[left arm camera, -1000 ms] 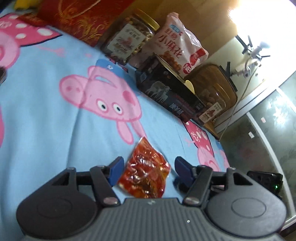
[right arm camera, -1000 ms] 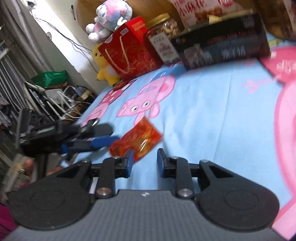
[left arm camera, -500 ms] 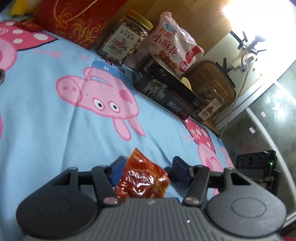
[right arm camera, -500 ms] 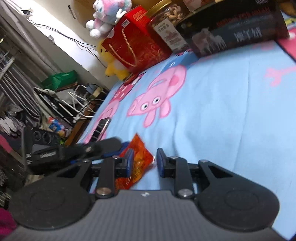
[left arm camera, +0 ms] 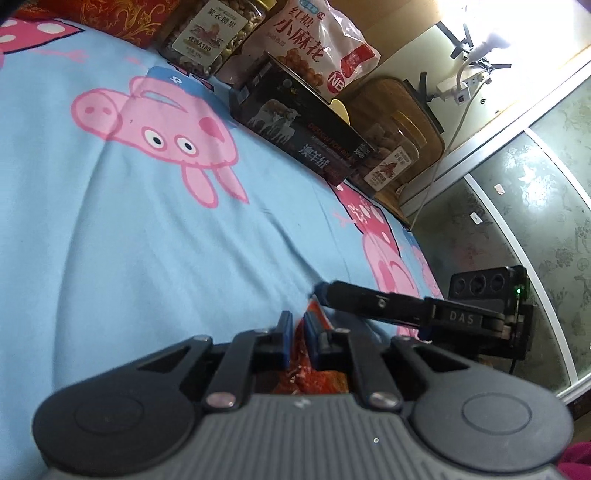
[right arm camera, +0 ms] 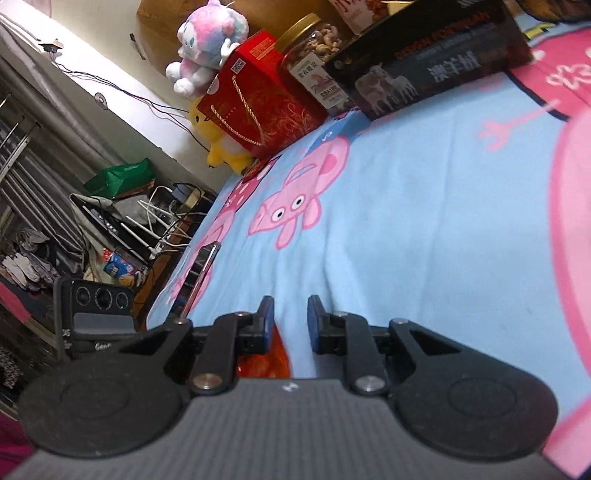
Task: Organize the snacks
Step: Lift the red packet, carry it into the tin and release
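A small red snack packet [left arm camera: 314, 376] lies on the blue cartoon-pig sheet [left arm camera: 147, 236]. My left gripper [left arm camera: 297, 334] is shut on the packet, which shows between and behind its blue pads. My right gripper [right arm camera: 290, 323] is partly open with nothing between its pads; the packet [right arm camera: 273, 360] shows just under its left finger. The right gripper's fingers [left arm camera: 369, 301] also reach in from the right in the left wrist view, just beyond the packet.
Along the far edge stand a nut jar [left arm camera: 210, 33], a pink snack bag [left arm camera: 314, 44], a dark box [left arm camera: 303, 125], another jar [left arm camera: 391, 158] and a red gift bag [right arm camera: 258, 96]. Plush toys [right arm camera: 207, 48] sit behind. A phone [right arm camera: 199, 273] lies at the sheet's left edge.
My left gripper has closed onto the red packet. The right gripper has moved in close beside it, over the packet's edge.
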